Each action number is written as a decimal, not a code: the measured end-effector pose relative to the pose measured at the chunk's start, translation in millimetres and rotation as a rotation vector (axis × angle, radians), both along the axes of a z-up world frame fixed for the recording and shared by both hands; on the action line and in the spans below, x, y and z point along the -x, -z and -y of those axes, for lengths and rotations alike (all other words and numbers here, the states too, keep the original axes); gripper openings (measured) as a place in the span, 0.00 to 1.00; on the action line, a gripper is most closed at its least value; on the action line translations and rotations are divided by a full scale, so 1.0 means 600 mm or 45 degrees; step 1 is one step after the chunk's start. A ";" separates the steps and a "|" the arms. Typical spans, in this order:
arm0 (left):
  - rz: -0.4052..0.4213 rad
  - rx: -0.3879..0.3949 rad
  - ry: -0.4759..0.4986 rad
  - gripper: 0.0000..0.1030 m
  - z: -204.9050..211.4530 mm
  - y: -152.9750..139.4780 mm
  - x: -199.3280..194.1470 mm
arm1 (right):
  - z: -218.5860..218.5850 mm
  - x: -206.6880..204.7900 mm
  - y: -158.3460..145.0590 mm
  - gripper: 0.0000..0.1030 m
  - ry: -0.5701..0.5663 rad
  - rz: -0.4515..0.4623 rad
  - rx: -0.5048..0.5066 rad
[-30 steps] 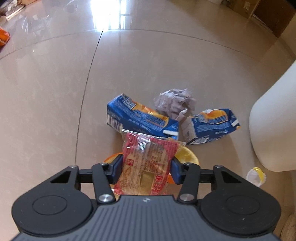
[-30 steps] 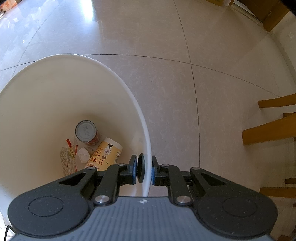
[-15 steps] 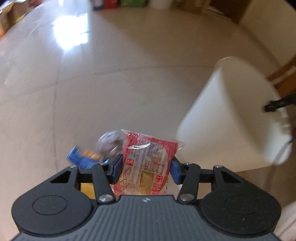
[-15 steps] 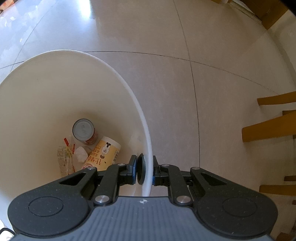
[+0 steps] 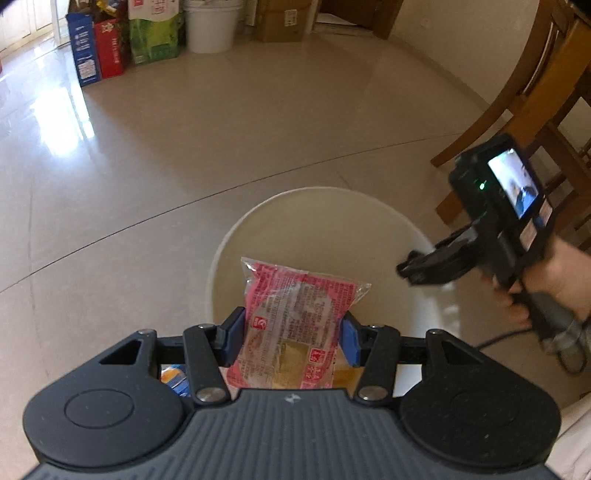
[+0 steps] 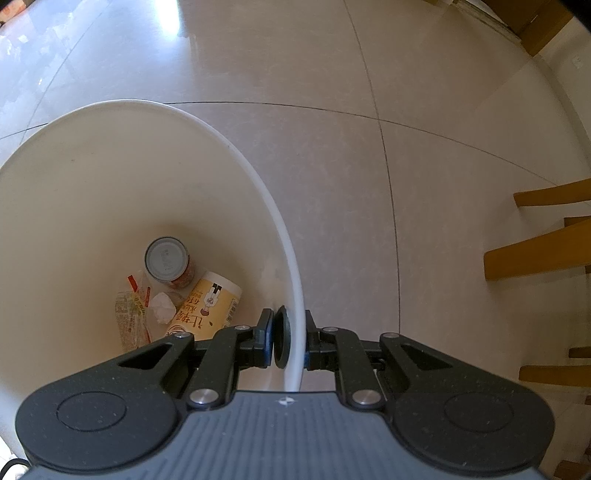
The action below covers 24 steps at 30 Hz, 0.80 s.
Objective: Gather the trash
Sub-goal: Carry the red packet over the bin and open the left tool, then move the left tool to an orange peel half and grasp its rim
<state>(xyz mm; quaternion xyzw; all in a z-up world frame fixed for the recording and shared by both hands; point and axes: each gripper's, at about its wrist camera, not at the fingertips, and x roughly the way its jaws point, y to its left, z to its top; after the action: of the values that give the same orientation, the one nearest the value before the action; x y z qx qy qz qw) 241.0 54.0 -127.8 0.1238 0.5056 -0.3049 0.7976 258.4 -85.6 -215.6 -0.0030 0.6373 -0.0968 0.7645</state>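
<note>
A red snack packet (image 5: 295,317) sits between the blue pads of my left gripper (image 5: 291,336), whose jaws are opening while the pads still touch the packet's sides. It hangs over the mouth of the white bin (image 5: 229,236). My right gripper (image 6: 290,339) is shut on the bin's rim (image 6: 236,151), one finger inside and one outside; it shows in the left wrist view too, as my right gripper (image 5: 410,267) at the bin's right edge. A can (image 6: 168,260), a yellow cup (image 6: 207,306), a clear wrapper (image 6: 129,317) and crumpled paper (image 6: 162,308) lie on the bin's bottom.
A person's hand (image 5: 554,280) holds the right tool. Wooden chair legs (image 5: 517,110) stand right of the bin, seen also as chair legs (image 6: 535,251). Cartons (image 5: 110,48) and a white bucket (image 5: 210,26) line the far wall. A blue carton (image 5: 173,376) peeks from under my left gripper.
My left gripper has risen and swung from the litter on the floor to above the bin, carrying the red packet. The right gripper has kept its grip on the rim.
</note>
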 end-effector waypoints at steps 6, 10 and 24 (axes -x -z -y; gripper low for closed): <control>0.036 0.041 -0.052 0.89 0.018 -0.006 -0.006 | 0.002 0.001 0.000 0.16 -0.007 -0.001 -0.011; -0.004 -0.008 -0.100 0.89 0.004 0.000 -0.015 | 0.002 0.001 0.001 0.16 -0.015 -0.001 -0.005; 0.076 -0.100 -0.164 0.89 -0.073 0.001 0.000 | 0.002 -0.001 0.001 0.16 -0.006 -0.002 -0.011</control>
<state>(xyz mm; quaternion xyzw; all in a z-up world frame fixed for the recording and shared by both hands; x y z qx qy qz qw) 240.8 97.8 -128.5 0.1314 0.5001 -0.2291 0.8247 259.1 -86.8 -216.2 -0.0014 0.6385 -0.0922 0.7641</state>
